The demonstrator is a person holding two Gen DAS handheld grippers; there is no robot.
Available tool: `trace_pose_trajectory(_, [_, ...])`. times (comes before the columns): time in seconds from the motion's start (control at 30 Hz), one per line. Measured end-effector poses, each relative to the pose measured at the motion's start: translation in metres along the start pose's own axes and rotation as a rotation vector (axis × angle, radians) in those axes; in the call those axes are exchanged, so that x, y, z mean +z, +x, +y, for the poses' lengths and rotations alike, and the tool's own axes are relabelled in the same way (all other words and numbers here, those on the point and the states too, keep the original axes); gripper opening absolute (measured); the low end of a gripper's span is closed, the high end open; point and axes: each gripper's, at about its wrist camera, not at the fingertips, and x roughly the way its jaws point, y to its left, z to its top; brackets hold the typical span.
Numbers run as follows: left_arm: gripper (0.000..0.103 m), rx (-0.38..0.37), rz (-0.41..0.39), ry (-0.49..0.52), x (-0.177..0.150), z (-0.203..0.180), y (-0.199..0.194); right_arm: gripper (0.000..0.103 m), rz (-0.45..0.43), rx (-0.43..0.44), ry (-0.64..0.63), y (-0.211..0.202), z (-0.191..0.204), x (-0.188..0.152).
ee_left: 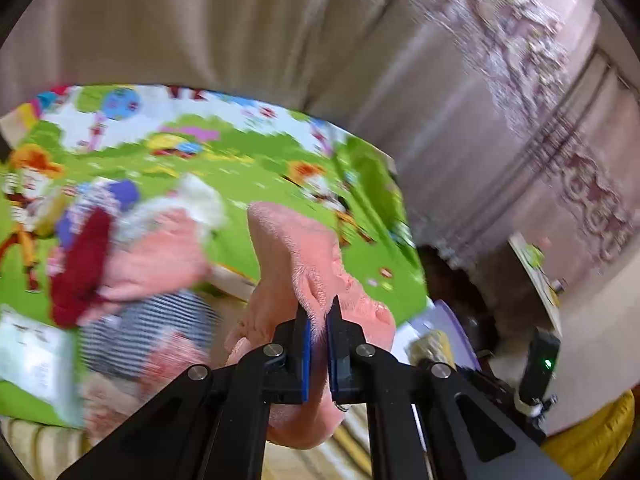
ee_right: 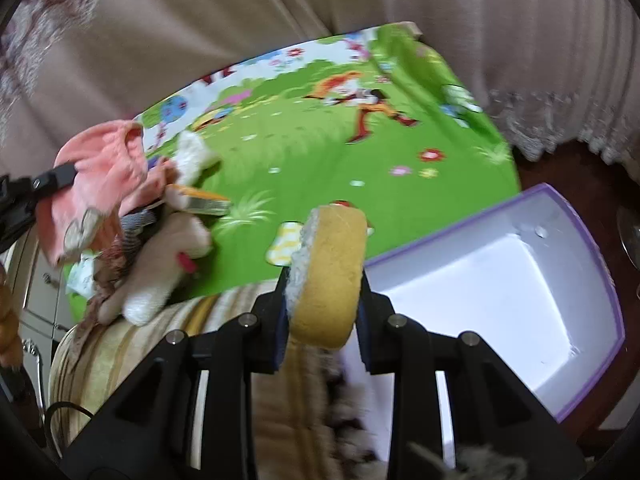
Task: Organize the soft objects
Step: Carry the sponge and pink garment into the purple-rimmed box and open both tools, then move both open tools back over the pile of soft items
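My left gripper (ee_left: 319,312) is shut on a fluffy pink cloth (ee_left: 304,256) and holds it up above the green play mat (ee_left: 256,176); the cloth also shows in the right wrist view (ee_right: 102,172) at the left. My right gripper (ee_right: 324,280) is shut on a yellow sponge (ee_right: 332,276) with a grey scouring side, held above the mat's near edge, just left of an open white box with a purple rim (ee_right: 500,280). A pile of soft things (ee_left: 120,248), red, blue, white, pink and striped, lies on the mat at the left; it also shows in the right wrist view (ee_right: 160,248).
The mat (ee_right: 320,152) covers a raised surface with a beige curtain (ee_right: 280,12) behind it. A striped beige cushion (ee_right: 132,352) lies under the near edge. A white packet (ee_left: 36,360) lies at the left. The box's purple rim (ee_left: 460,324) and the right gripper's sponge (ee_left: 430,346) show at the right.
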Motion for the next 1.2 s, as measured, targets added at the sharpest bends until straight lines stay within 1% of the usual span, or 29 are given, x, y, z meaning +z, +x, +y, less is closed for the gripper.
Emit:
trace_pose_trajectory(0.07, [0.007, -0.046, 0.039, 0.021, -0.009, -0.021, 0.014, 0.032, -0.003, -0.029, 0.021, -0.004, -0.015, -0.002])
trace_pose_trajectory(0.17, [0.007, -0.09, 0.088, 0.047, -0.023, -0.047, 0.033, 0.034, -0.014, -0.075, 0.049, -0.012, -0.035, -0.003])
trace_pose_trajectory(0.3, [0.007, -0.132, 0.15, 0.077, -0.039, -0.075, 0.054, 0.034, -0.036, -0.137, 0.091, -0.022, -0.062, -0.005])
trace_pose_trajectory(0.43, [0.007, -0.15, 0.204, 0.113, -0.057, -0.1, 0.075, 0.034, -0.049, -0.175, 0.122, -0.029, -0.08, -0.006])
trace_pose_trajectory(0.5, [0.007, -0.171, 0.237, 0.132, -0.066, -0.111, 0.084, 0.036, -0.054, -0.195, 0.137, -0.032, -0.087, -0.007])
trace_pose_trajectory(0.53, [0.007, -0.189, 0.255, 0.137, -0.07, -0.116, 0.088, 0.038, -0.054, -0.205, 0.151, -0.033, -0.092, -0.008])
trace_pose_trajectory(0.6, [0.011, -0.224, 0.294, 0.152, -0.078, -0.128, 0.096, 0.047, -0.054, -0.215, 0.166, -0.034, -0.097, -0.009])
trace_pose_trajectory(0.67, [0.016, -0.248, 0.33, 0.174, -0.085, -0.136, 0.103, 0.065, -0.061, -0.227, 0.19, -0.036, -0.102, -0.011])
trace_pose_trajectory(0.7, [0.017, -0.252, 0.336, 0.178, -0.085, -0.137, 0.103, 0.069, -0.07, -0.232, 0.202, -0.038, -0.104, -0.012])
trace_pose_trajectory(0.73, [0.025, -0.256, 0.341, 0.184, -0.087, -0.139, 0.103, 0.074, -0.08, -0.235, 0.209, -0.039, -0.105, -0.011])
trace_pose_trajectory(0.77, [0.035, -0.259, 0.346, 0.185, -0.088, -0.139, 0.103, 0.078, -0.086, -0.239, 0.214, -0.04, -0.106, -0.012])
trace_pose_trajectory(0.8, [0.04, -0.258, 0.344, 0.183, -0.089, -0.139, 0.102, 0.079, -0.09, -0.244, 0.219, -0.04, -0.107, -0.011])
trace_pose_trajectory(0.83, [0.048, -0.258, 0.337, 0.179, -0.088, -0.138, 0.1, 0.08, -0.09, -0.247, 0.223, -0.04, -0.108, -0.011])
trace_pose_trajectory(0.87, [0.051, -0.259, 0.329, 0.178, -0.088, -0.138, 0.099, 0.081, -0.088, -0.246, 0.224, -0.04, -0.108, -0.01])
trace_pose_trajectory(1.0, [0.051, -0.264, 0.311, 0.183, -0.086, -0.136, 0.093, 0.082, -0.084, -0.239, 0.217, -0.036, -0.104, -0.009])
trace_pose_trajectory(1.2, [0.051, -0.244, 0.288, 0.125, -0.08, -0.11, 0.087, 0.082, -0.083, -0.231, 0.169, -0.034, -0.091, -0.009])
